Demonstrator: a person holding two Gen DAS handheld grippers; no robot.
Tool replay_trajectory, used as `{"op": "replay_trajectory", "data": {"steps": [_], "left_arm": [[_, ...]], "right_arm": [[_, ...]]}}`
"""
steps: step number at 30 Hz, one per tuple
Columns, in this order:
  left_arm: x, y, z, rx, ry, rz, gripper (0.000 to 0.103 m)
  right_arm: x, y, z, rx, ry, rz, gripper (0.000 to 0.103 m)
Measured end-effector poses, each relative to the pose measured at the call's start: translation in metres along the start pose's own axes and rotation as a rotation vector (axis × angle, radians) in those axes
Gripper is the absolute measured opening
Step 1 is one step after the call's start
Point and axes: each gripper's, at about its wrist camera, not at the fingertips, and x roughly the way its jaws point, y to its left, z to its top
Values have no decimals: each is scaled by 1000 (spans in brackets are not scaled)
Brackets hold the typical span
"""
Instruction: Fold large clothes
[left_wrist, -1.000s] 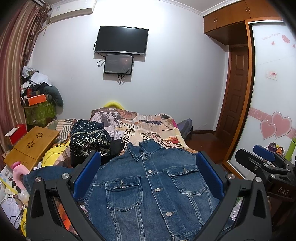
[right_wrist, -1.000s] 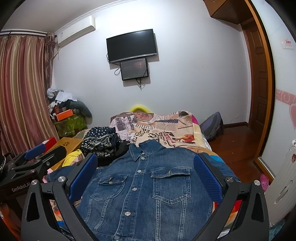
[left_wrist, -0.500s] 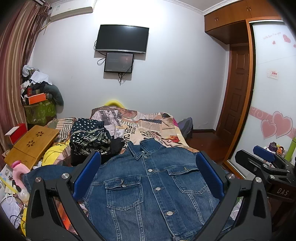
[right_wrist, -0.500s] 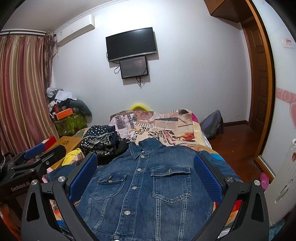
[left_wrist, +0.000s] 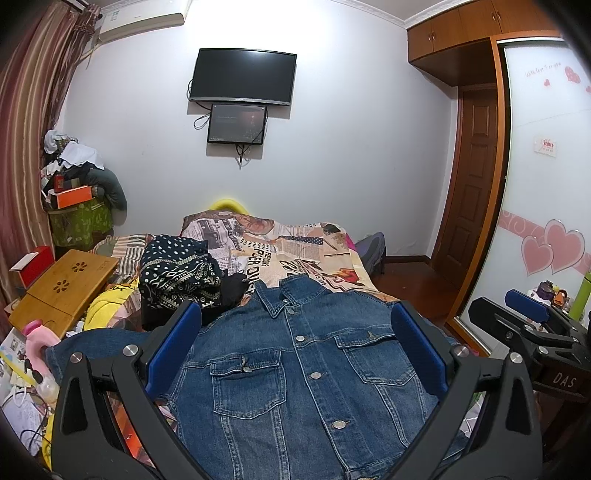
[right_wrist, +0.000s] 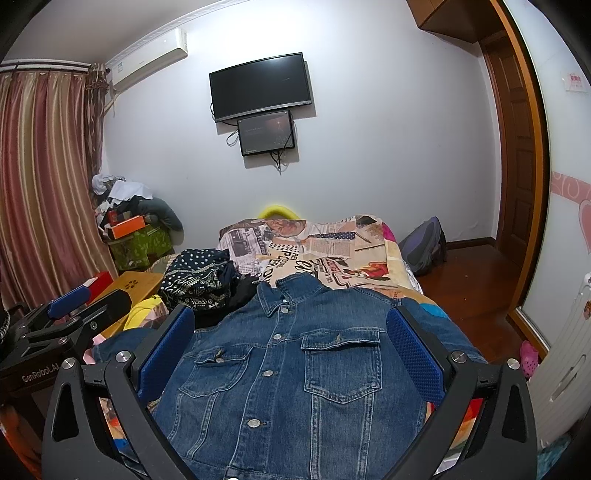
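A blue denim jacket (left_wrist: 306, 373) lies flat on the bed, front up, buttoned, collar toward the far wall; it also shows in the right wrist view (right_wrist: 295, 365). Its left sleeve (left_wrist: 96, 343) spreads out to the side. My left gripper (left_wrist: 295, 347) is open and empty, held above the jacket's near part. My right gripper (right_wrist: 291, 347) is open and empty, also above the jacket. The right gripper shows at the right edge of the left wrist view (left_wrist: 528, 325); the left gripper shows at the left edge of the right wrist view (right_wrist: 70, 310).
The bed has a newspaper-print cover (left_wrist: 295, 254). A pile of dark patterned clothes (left_wrist: 181, 273) lies left of the collar. A wooden lap table (left_wrist: 62, 284) and clutter stand at left. A backpack (right_wrist: 424, 247), a wardrobe (left_wrist: 546, 184) and a door (left_wrist: 469, 184) are at right.
Both grippers have drifted slightly; the jacket sits a little lower in both views. Nothing was taken hold of.
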Motion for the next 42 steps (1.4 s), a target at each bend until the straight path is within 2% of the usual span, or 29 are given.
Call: {"op": "replay_trajectory", "data": {"steps": [16, 24, 33, 36, 39, 42], "left_arm": [[14, 6, 2, -10, 29, 8, 103], [34, 29, 0, -48, 56, 74, 103], [61, 92, 2, -130, 76, 237, 103], [67, 120, 2, -160, 73, 315, 103], [73, 154, -2, -190, 72, 424, 103], [82, 188, -11, -236, 110, 500, 103]], "right_arm": [[8, -4, 3, 8, 29, -5, 103], [23, -7, 3, 7, 64, -22, 103], [51, -15, 3, 13, 124, -59, 103], [68, -19, 4, 19, 156, -80, 103], [85, -23, 3, 25, 184, -104, 103], [102, -25, 1, 14, 210, -148, 103]]}}
